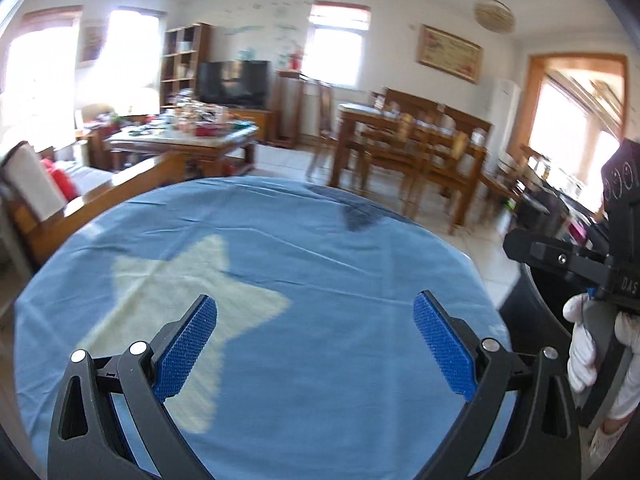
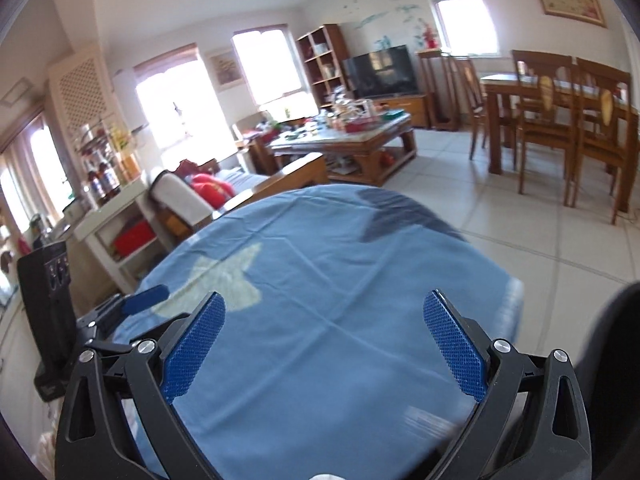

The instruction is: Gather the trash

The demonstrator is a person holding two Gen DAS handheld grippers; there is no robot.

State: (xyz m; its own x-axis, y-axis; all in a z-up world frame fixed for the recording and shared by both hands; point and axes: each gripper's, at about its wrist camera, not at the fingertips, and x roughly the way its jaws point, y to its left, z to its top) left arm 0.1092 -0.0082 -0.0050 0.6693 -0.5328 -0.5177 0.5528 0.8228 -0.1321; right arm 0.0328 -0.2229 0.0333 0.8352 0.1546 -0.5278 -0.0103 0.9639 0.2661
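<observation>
A round table under a blue cloth [image 1: 320,280] with a pale star print [image 1: 176,300] fills the lower part of both views; it also shows in the right wrist view [image 2: 340,280]. No trash shows on the cloth. My left gripper [image 1: 316,316] is open and empty above the cloth. My right gripper [image 2: 324,316] is open and empty above the cloth too. The right gripper's body [image 1: 580,264], held by a white-gloved hand [image 1: 584,352], shows at the right edge of the left wrist view. The left gripper [image 2: 132,304] shows at the left of the right wrist view.
A dark round bin [image 1: 532,312] stands at the table's right edge. A wooden sofa arm [image 1: 120,188] lies beyond the table on the left. A cluttered coffee table [image 2: 344,136] and a dining table with chairs [image 2: 560,120] stand farther off on the tiled floor [image 2: 520,232].
</observation>
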